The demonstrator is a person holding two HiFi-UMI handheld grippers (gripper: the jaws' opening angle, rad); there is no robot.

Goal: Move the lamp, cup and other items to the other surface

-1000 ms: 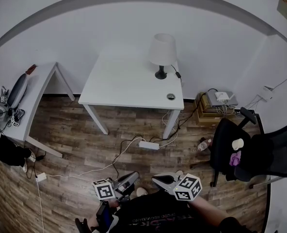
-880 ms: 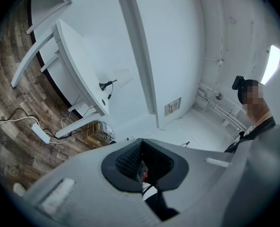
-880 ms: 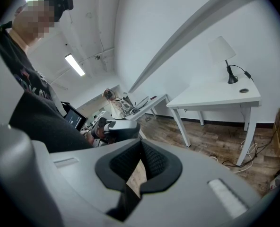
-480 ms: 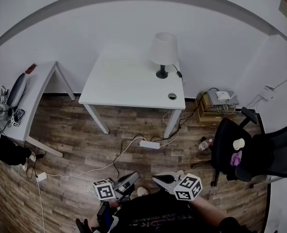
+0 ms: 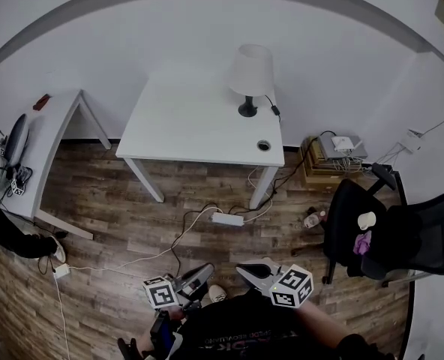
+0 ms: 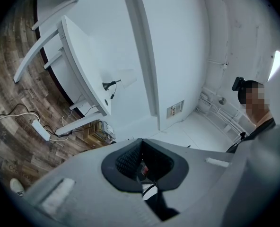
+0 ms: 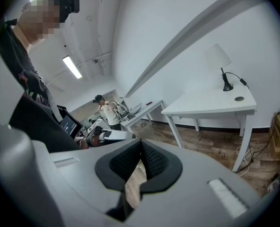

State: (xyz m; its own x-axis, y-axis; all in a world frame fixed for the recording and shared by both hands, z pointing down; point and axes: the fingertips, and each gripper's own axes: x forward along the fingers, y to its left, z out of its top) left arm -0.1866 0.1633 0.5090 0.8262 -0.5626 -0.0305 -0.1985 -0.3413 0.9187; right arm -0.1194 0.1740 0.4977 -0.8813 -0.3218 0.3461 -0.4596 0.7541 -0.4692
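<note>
While both pairs of jaws are closed on nothing, the left gripper (image 5: 201, 273) and right gripper (image 5: 249, 271) hang near the person's body, well apart from the lamp (image 5: 250, 77) at the far right of the white table (image 5: 184, 126). It seems best to walk closer, then open 1 gripper before reaching the lamp's thin stem.

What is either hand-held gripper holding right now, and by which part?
Nothing. Left hand-held gripper and right hand-held gripper both have jaws together, empty; the lamp stands on the table.

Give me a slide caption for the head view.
Left gripper and right gripper, both shut, held low facing a white table with a lamp.
</note>
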